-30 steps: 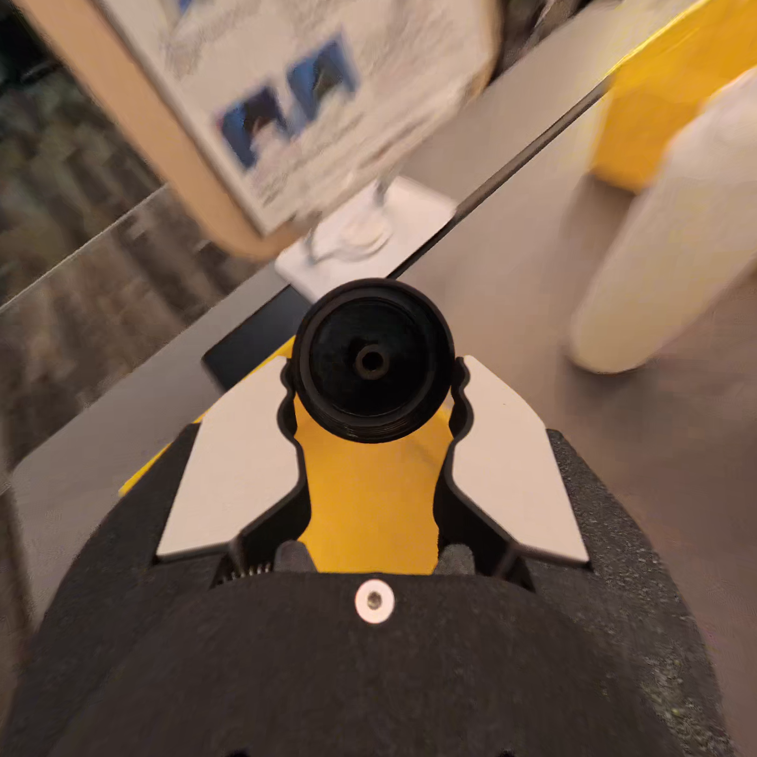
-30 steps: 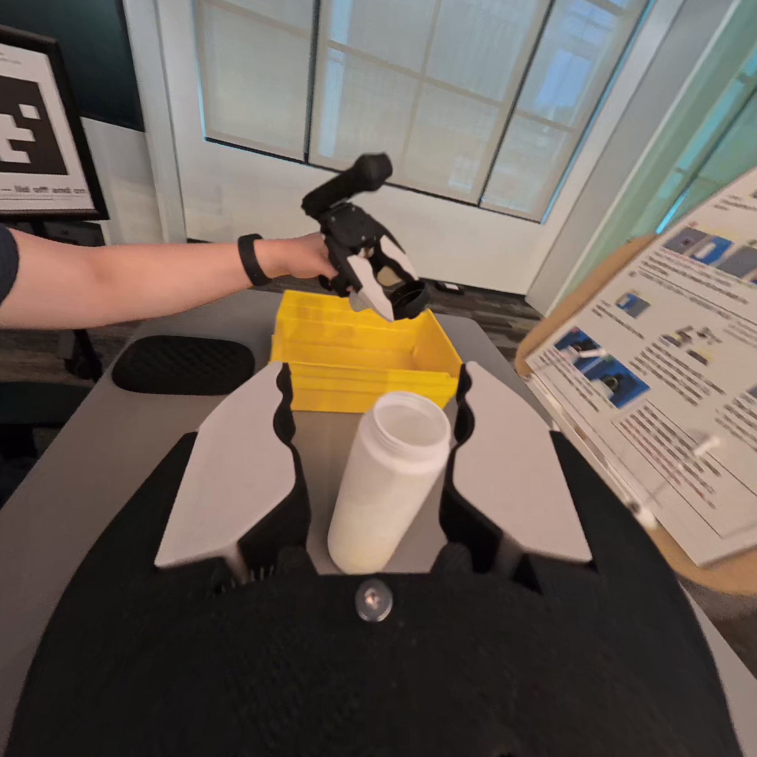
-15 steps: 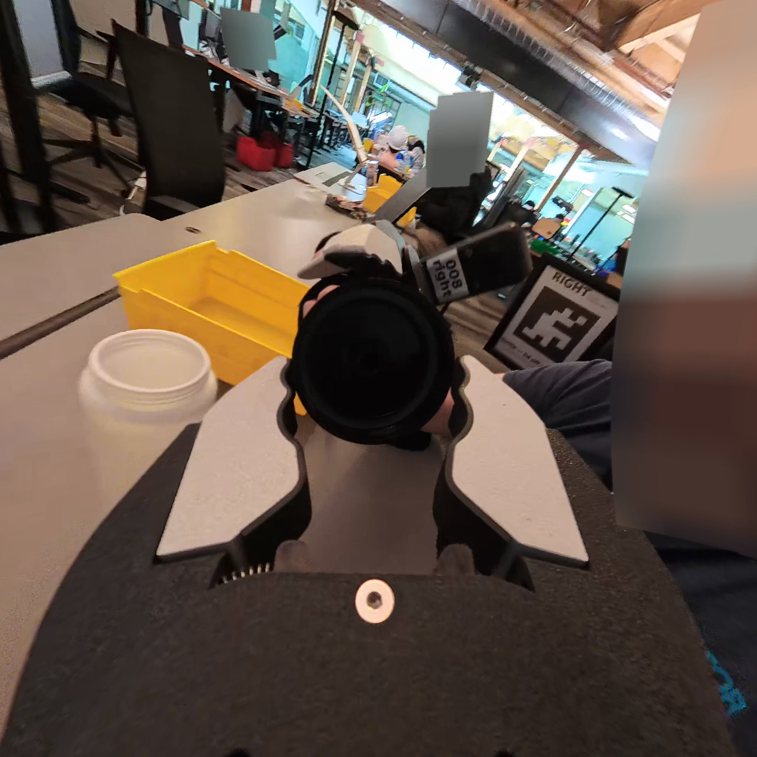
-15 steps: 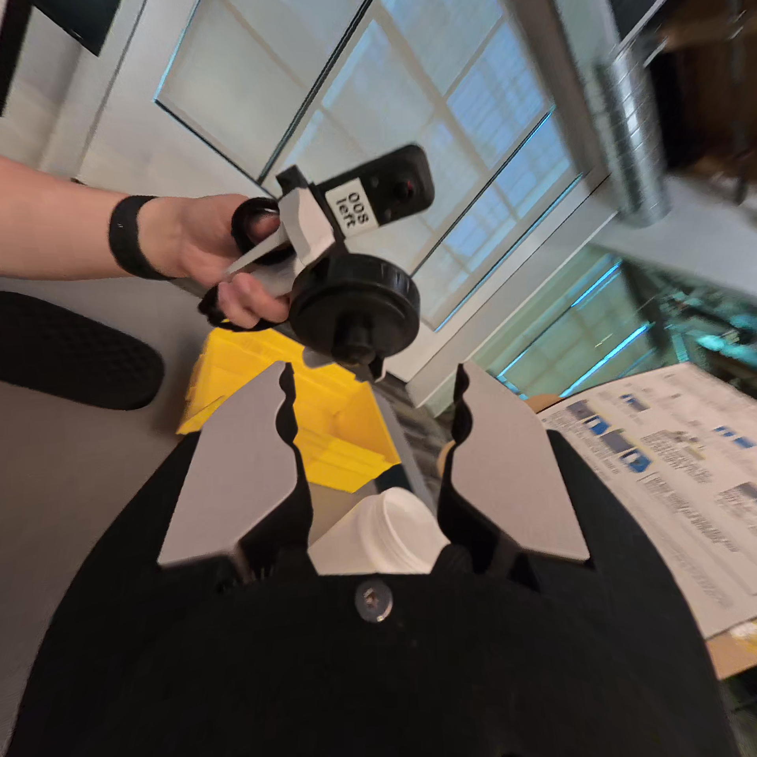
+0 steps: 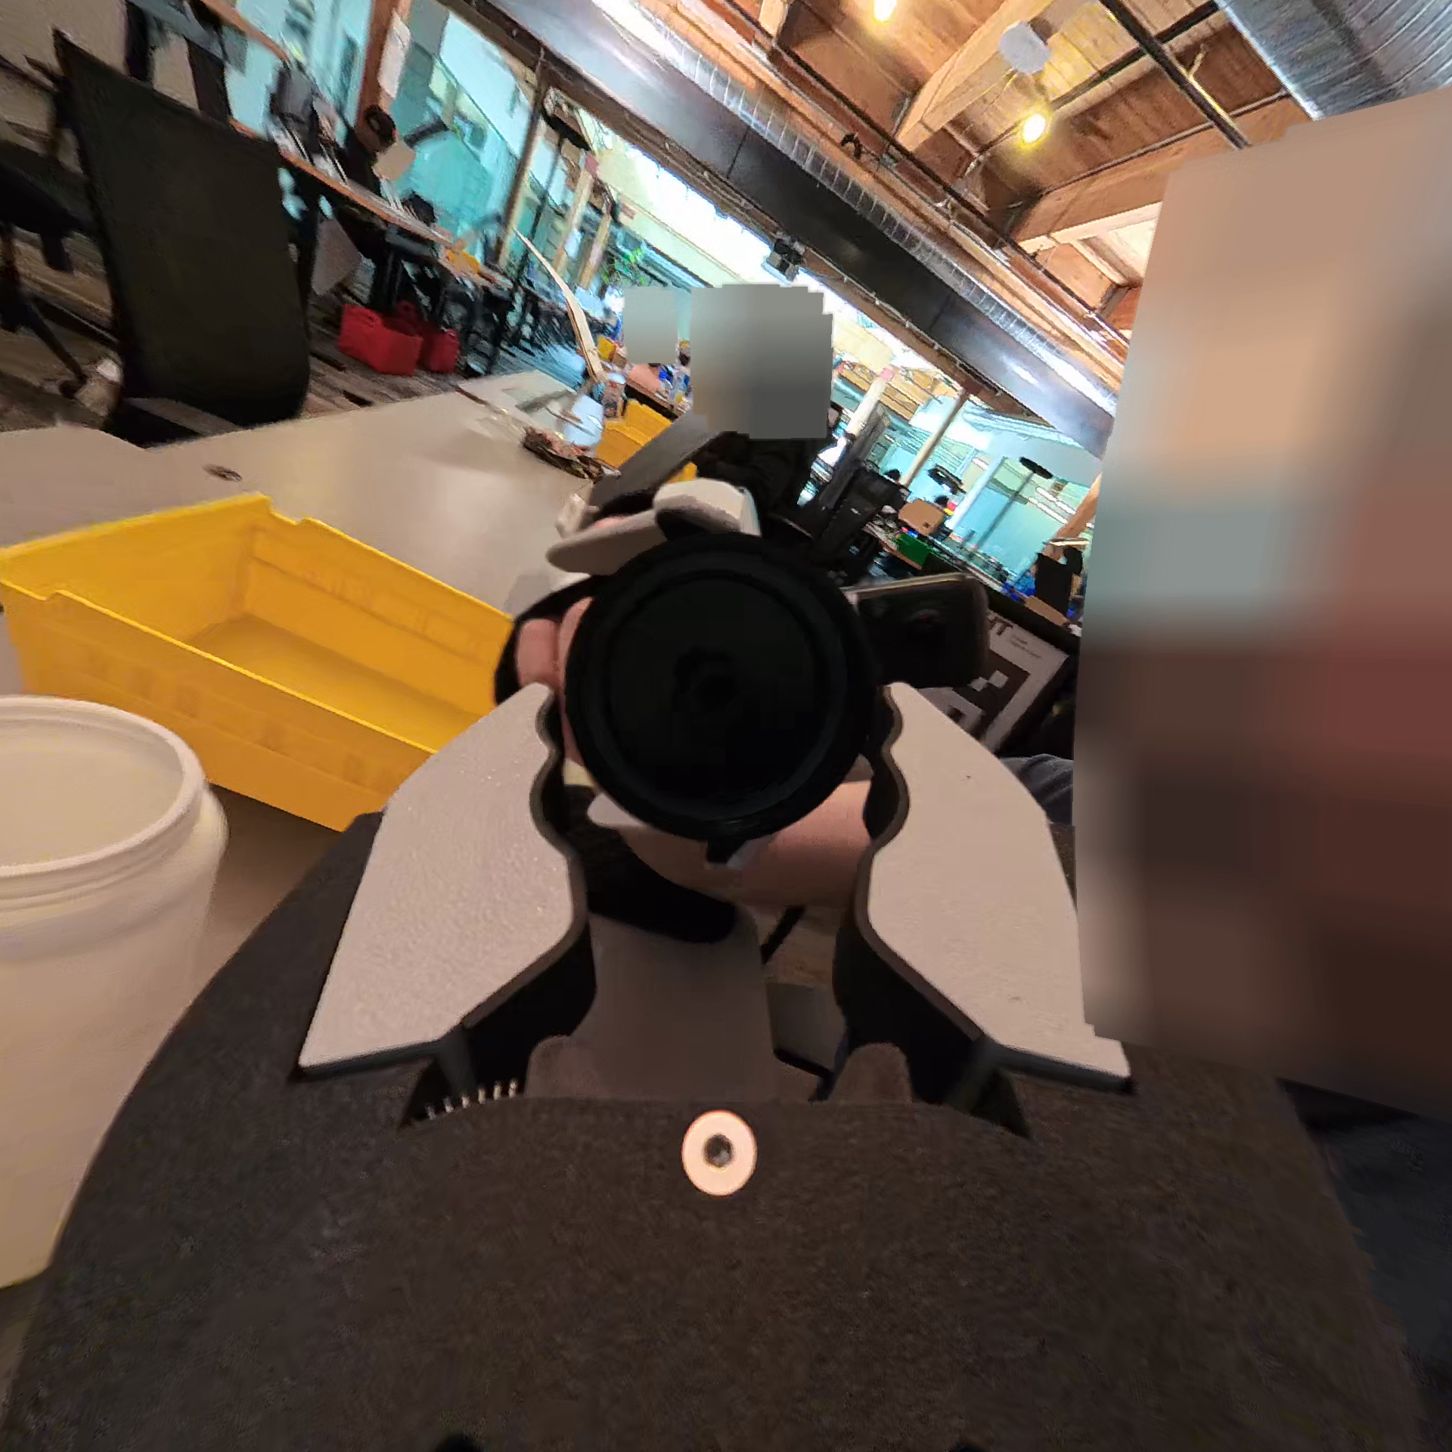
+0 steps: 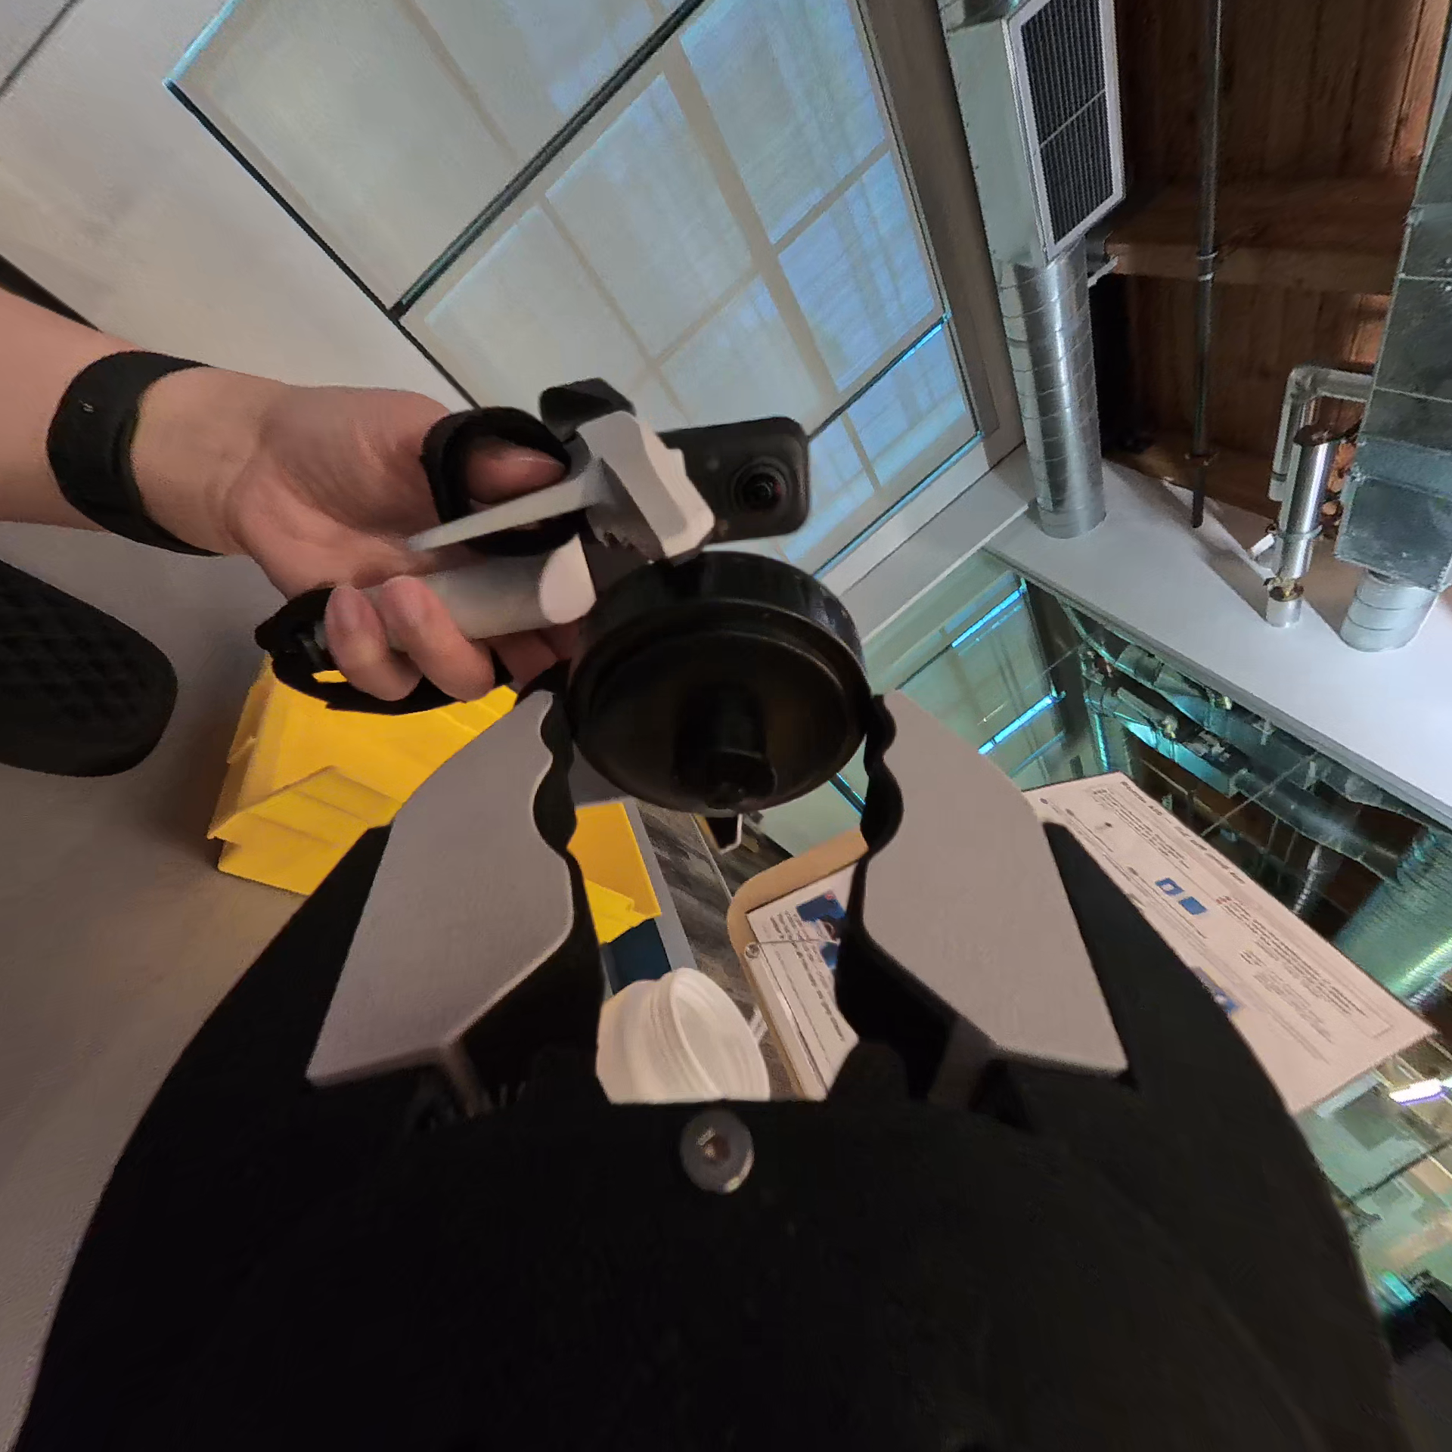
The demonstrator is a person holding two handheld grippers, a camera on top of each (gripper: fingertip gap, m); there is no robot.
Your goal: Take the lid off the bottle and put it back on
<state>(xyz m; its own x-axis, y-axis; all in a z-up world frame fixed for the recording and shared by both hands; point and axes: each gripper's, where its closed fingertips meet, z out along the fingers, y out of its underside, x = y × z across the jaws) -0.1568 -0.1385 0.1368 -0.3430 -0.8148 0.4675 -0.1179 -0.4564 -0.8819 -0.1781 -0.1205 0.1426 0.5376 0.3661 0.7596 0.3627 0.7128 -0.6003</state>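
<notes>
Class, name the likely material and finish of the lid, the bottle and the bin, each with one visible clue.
Lid: probably hard black plastic, semi-gloss; soft highlights along its moulded rim.
Bottle: likely white, slightly translucent matte plastic; moulded threads at its neck.
Bin: apparently rigid yellow plastic, smooth; stepped moulded walls.

Both grippers (image 5: 719, 735) (image 6: 719, 738) raised, apparently clamped.

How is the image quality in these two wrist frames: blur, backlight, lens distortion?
Left wrist view: the black lid and white bottle are soft, too close to the lens; the ceiling lamps flare. Right wrist view: bright window panes backlight the lid, its face dark, though the knob stays readable. Both views: fisheye bending of straight lines near the edges.
</notes>
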